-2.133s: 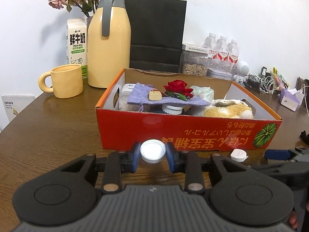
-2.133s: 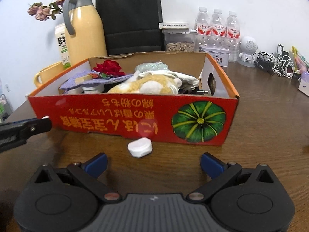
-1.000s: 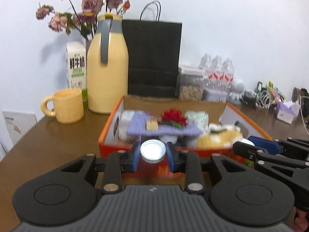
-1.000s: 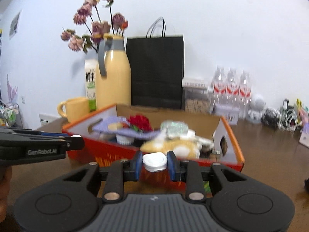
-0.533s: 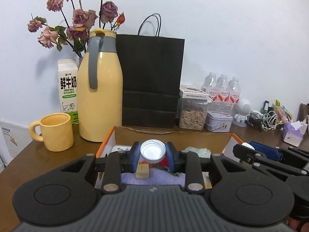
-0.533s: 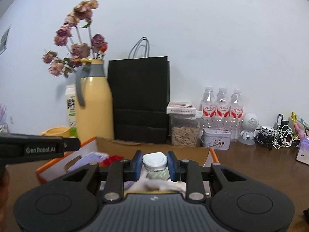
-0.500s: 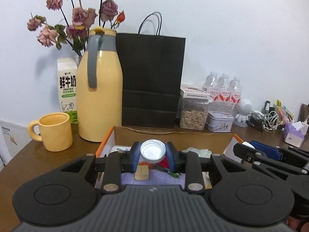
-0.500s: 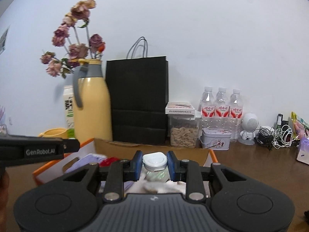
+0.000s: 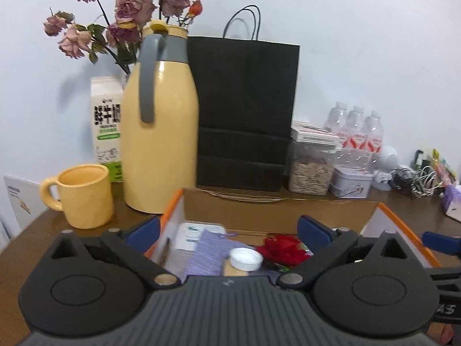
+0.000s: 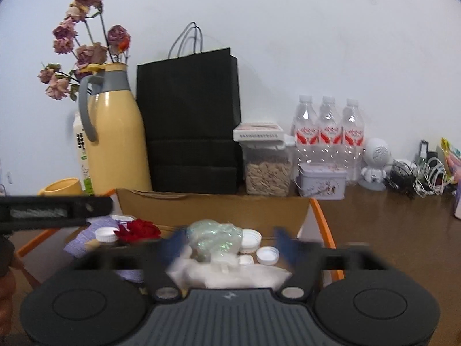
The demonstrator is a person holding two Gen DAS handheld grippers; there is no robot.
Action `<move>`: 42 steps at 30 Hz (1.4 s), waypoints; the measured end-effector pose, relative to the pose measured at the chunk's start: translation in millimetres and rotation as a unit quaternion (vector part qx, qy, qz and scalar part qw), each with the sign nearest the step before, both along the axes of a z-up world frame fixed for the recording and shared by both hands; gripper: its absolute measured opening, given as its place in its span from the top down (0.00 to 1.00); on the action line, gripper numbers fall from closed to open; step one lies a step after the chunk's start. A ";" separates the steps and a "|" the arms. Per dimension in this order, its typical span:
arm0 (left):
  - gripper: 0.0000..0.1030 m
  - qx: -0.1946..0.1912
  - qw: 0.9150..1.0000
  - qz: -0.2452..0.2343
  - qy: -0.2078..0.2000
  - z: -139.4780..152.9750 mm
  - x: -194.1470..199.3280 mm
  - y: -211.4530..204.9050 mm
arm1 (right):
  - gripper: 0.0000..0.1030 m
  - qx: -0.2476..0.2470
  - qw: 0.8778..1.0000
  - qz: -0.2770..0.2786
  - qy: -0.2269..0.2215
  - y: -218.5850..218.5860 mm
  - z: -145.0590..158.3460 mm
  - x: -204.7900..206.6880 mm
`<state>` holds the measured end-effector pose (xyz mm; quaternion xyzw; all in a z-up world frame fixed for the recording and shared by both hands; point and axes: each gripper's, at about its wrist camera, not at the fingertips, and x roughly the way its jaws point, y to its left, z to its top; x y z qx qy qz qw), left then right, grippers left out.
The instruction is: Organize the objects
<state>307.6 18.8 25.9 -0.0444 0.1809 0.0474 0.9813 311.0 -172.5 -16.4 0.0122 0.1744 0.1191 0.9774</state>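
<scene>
Both grippers hover over the orange cardboard box point(image 9: 340, 207). My left gripper point(image 9: 229, 232) is open; a white bottle cap point(image 9: 245, 259) lies below it on the purple cloth point(image 9: 207, 256) beside the red rose point(image 9: 283, 246). My right gripper point(image 10: 227, 243) is open, its fingers blurred by motion. A white cap point(image 10: 268, 255) lies in the box below it, beside other caps and a clear crinkled bag point(image 10: 214, 239). The left gripper's cap also shows in the right wrist view point(image 10: 106, 234).
Behind the box stand a yellow thermos point(image 9: 160, 144), a yellow mug point(image 9: 83, 194), a milk carton point(image 9: 105, 127), a black paper bag point(image 9: 245, 109), a seed jar point(image 9: 311, 170), a tin point(image 9: 350, 184) and water bottles point(image 10: 327, 132). Cables point(image 10: 417, 178) lie far right.
Both grippers have opened and let go of their white caps, which now lie in the box. The right gripper's fingers are still moving apart.
</scene>
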 end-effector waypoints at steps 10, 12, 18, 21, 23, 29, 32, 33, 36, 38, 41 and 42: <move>0.00 0.005 1.000 0.011 0.023 -0.6 4.7 10.0 | 0.00 -0.007 1.000 -0.012 -0.009 -3.3 0.3 -5.0; 0.00 0.009 1.000 0.008 0.021 0.4 2.5 7.8 | 0.00 -0.008 1.000 -0.011 -0.013 -2.9 2.1 -7.8; 0.00 0.027 1.000 0.008 0.001 17.4 -16.1 3.0 | 0.00 -0.011 0.999 -0.012 -0.033 -2.1 15.1 -24.3; 0.00 0.030 0.999 0.010 -0.007 21.5 -34.8 2.0 | 0.00 -0.019 0.999 -0.009 -0.043 0.7 23.6 -36.9; 0.00 0.026 1.000 0.013 -0.004 22.5 -47.5 3.5 | 0.00 -0.017 0.999 0.000 -0.040 1.7 27.4 -45.4; 0.00 0.036 0.999 0.017 0.002 24.6 -85.5 7.4 | 0.00 -0.010 1.000 0.007 -0.026 2.8 37.6 -78.5; 0.00 0.037 0.999 0.017 0.009 22.7 -105.4 10.6 | 0.00 -0.001 1.000 0.011 -0.015 -1.4 39.3 -95.3; 0.00 0.038 0.999 0.017 0.012 21.8 -111.7 11.3 | 0.00 -0.001 1.000 0.011 -0.009 -2.4 38.8 -100.6; 0.00 0.042 0.999 0.011 0.021 18.3 -130.4 11.1 | 0.00 -0.002 1.000 0.010 0.005 -5.1 35.7 -116.7; 0.00 0.047 0.998 0.007 0.030 14.9 -141.7 9.3 | 0.00 -0.003 1.000 0.008 0.014 -6.9 32.4 -126.7; 0.00 0.048 0.998 0.005 0.038 10.6 -158.9 7.9 | 0.00 -0.007 1.000 0.003 0.028 -9.1 26.4 -140.4; 0.00 0.047 0.998 0.003 0.040 9.2 -164.6 7.8 | 0.00 -0.008 0.999 0.002 0.034 -9.9 24.4 -145.5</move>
